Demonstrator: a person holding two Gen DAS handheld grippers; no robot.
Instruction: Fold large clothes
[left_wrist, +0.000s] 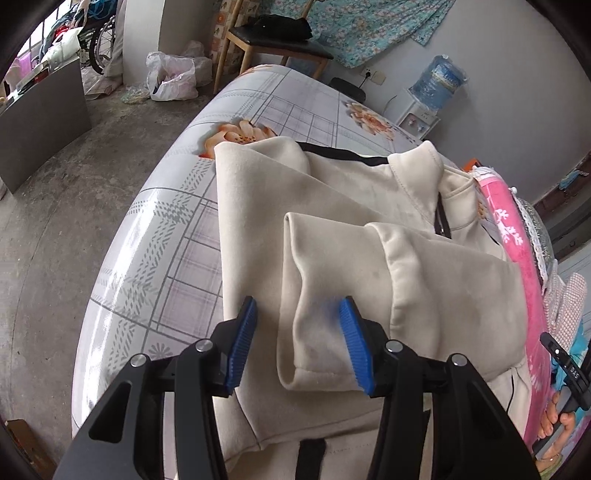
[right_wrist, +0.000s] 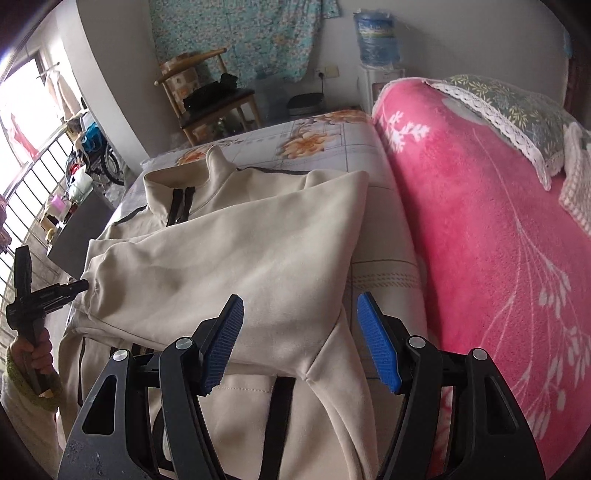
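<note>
A: What is the left gripper (left_wrist: 299, 339) doing?
B: Its blue pads are spread wide and hold nothing. A folded cream sleeve (left_wrist: 332, 295) lies just under and between them, its cuff end nearest the gripper.
A: And the right gripper (right_wrist: 301, 339)?
B: Also wide open and empty, hanging just above the garment's near edge, where a seam corner points toward it.
A: How does the jacket (right_wrist: 229, 254) look?
B: Cream, soft and slightly fuzzy, with dark trim stripes and a dark zipper below a stand-up collar at its far end. One sleeve is folded across the body, running ahead of the right gripper toward its left.
A: Where does it lie?
B: Spread on a bed (left_wrist: 177, 206) with a plaid, flowered sheet, stretching ahead of both grippers. A pink blanket (right_wrist: 480, 240) lies right of the right gripper, just beside the jacket.
</note>
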